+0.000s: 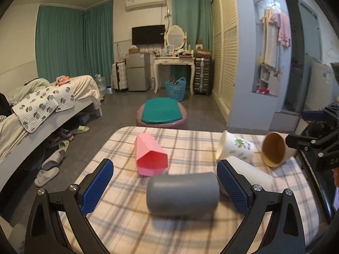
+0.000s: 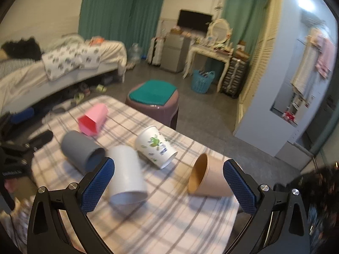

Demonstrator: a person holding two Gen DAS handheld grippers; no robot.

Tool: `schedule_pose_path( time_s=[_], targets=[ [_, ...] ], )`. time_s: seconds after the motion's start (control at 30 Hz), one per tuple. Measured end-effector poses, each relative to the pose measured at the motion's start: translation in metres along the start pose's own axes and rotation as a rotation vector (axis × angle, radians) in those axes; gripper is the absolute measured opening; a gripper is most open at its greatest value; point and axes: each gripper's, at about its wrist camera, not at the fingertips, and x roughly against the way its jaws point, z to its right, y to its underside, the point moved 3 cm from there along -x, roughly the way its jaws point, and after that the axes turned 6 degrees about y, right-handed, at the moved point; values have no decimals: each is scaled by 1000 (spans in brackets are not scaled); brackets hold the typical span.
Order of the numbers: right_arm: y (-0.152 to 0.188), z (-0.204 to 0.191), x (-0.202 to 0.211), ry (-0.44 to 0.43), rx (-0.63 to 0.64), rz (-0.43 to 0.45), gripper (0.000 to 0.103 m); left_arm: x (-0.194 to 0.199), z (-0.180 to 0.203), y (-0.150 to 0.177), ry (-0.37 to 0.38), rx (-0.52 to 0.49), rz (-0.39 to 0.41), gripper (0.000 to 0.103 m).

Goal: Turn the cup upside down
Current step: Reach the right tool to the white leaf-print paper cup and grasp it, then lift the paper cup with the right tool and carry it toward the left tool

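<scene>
Several cups lie on their sides on a plaid-covered table (image 1: 190, 228). A grey cup (image 1: 182, 193) lies between the blue pads of my open left gripper (image 1: 165, 188), nearer the right pad. Behind it are a pink faceted cup (image 1: 150, 155), a white printed cup (image 1: 235, 147), a plain white cup (image 1: 250, 174) and a brown cup (image 1: 275, 149). My right gripper (image 2: 169, 182) is open above the table (image 2: 169, 218), with the plain white cup (image 2: 127, 175) by its left pad and the brown cup (image 2: 208, 176) by its right pad. The grey cup (image 2: 81, 150), pink cup (image 2: 93, 119) and printed cup (image 2: 155, 146) lie beyond.
A purple stool with a green cushion (image 1: 161, 111) stands just past the table's far edge. A bed (image 1: 42, 105) is on the left with slippers (image 1: 46, 175) on the floor. A wardrobe (image 1: 224, 48) and white partition are on the right. The other gripper's black frame (image 1: 317, 144) is at the right edge.
</scene>
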Motion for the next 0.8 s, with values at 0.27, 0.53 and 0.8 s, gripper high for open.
schedule_pose_path(
  time_s=[0.27,0.53,0.8],
  targets=[
    [-22,-15,-102,-90,152,-168,102,-48,1,-11,-34,-36,-44,101],
    [-21,-35,-165,-148,237,-278,95,-75,-8,-14,-29,-35,-69,101],
    [-27,-38,-196,-237,123,-359,80,-80,-9,-16,-7,-38,-77,101]
  ],
)
